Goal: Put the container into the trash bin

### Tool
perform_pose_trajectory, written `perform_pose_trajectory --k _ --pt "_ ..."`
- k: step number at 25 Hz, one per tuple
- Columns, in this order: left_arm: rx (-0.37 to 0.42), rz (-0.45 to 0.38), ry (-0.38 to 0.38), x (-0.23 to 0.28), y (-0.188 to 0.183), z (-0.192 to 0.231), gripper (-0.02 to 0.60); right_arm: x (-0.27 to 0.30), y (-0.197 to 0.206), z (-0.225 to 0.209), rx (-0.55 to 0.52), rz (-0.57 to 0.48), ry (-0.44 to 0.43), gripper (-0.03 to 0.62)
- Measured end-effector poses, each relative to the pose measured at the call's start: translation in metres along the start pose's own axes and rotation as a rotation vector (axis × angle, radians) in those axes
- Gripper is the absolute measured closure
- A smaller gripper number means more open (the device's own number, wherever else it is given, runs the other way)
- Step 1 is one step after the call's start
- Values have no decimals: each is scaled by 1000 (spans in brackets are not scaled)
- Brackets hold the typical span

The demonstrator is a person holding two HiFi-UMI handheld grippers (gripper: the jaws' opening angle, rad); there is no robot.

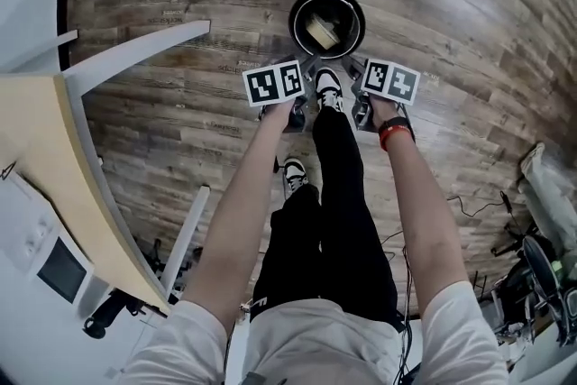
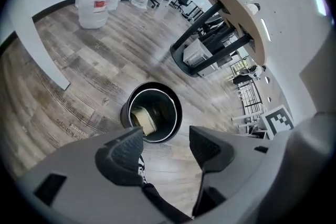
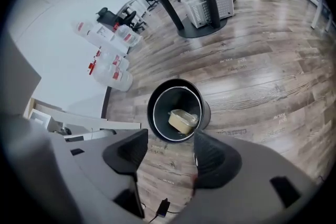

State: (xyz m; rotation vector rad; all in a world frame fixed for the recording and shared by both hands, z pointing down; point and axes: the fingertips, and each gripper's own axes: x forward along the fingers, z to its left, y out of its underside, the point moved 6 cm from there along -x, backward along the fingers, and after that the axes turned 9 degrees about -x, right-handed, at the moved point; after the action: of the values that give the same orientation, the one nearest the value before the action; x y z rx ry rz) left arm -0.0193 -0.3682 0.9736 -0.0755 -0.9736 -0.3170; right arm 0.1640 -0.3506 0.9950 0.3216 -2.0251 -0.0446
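**Wood floor, one bin, container already inside**

Wood-plank flooring fills pretty much every view, with a pale-topped table (image 1: 36, 158) along the left edge of the head view and some water jugs (image 3: 113, 68) against the wall in the upper left of the right gripper view.

So where are we? The bin (image 1: 295, 21) sits top centre in the head view, just above both grippers. The container (image 1: 320, 30) lies down inside it, tilted against the wall. Looks to me like the drop itself is done.

Tools: the left gripper (image 2: 165, 139) has its jaws spread wide with nothing between them, just floor and the bin beyond. Same for the right gripper (image 3: 170, 141): jaws wide apart, empty, with the bin and the container showing through the gap.

Next move, I reckon, doesn't call for much. Neither tool is touching the bin, so it's a matter of pulling both hands back without knocking the rim, and maybe checking that the container is fully below it. It looks that way from above.

Head count:
- bins: 1
- containers: 1
- grippers: 2, both empty
- jugs: a cluster, at least three; can't get a firm number
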Motion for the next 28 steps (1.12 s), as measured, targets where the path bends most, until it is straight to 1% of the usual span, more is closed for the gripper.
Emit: perform_pose_trajectory --k 3,5,8,10,13,16,19,22,28 --pt "30 -34 -21 -29 3 -14 310 -28 -1 10 -24 -10 8 309" --pt "49 -51 -20 -47 4 -23 310 -46 -3 19 -39 -22 10 309" --pt "57 -68 -20 -74 7 -34 310 -74 -3 35 -61 -47 15 309" --pt "64 -82 -21 -94 8 -43 310 -94 -3 44 -106 -73 39 310" --pt "93 -106 -14 -129 10 -62 311 -129 -3 60 -184 -109 65 310" --pt "115 -134 -6 -165 11 -78 311 -161 2 76 -218 -131 77 310" --pt "110 -160 10 -198 13 -90 311 -192 3 93 -211 -165 72 312" --pt "84 -190 44 -227 16 -104 311 -223 0 110 -245 -202 68 312" --pt "106 -232 77 -276 33 -128 311 -280 -2 141 -282 -266 56 315"
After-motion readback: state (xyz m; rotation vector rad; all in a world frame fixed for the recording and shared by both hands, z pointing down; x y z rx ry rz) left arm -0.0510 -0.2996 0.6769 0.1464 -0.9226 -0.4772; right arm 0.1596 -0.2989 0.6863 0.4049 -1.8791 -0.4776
